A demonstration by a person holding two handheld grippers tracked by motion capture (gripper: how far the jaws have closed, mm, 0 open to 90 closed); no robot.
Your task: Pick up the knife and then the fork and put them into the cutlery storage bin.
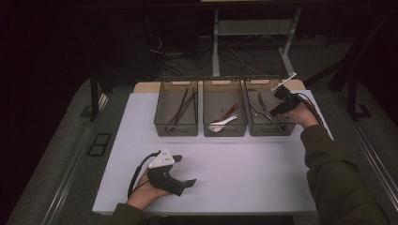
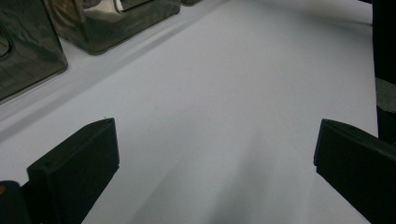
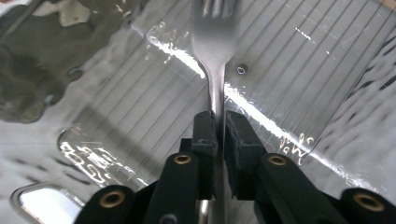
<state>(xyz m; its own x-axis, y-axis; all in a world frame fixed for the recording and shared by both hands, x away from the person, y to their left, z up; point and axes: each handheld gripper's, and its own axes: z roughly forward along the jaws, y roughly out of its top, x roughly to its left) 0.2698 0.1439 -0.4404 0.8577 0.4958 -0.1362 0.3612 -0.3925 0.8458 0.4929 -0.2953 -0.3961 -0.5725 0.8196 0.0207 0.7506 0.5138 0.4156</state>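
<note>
A metal fork [image 3: 215, 37] points away from my right gripper [image 3: 219, 126], its thin handle running between the two black jaws, which are shut on it. Ribbed clear plastic of the right-hand bin [image 1: 270, 131] lies right behind the fork. In the high view my right gripper [image 1: 278, 110] reaches down into that bin, where several metal utensils lie. My left gripper [image 1: 184, 170] rests on the white mat [image 1: 244, 173] near the front edge. Its jaws stand wide open with nothing between them, and bare mat shows in front of my left gripper [image 2: 215, 158].
Three clear bins stand in a row at the back of the mat. The left bin [image 1: 176, 132] holds chopsticks [image 1: 182, 108] and the middle bin [image 1: 224, 132] holds spoons [image 1: 224, 121]. Two bin corners [image 2: 107, 32] show far left in the left gripper view.
</note>
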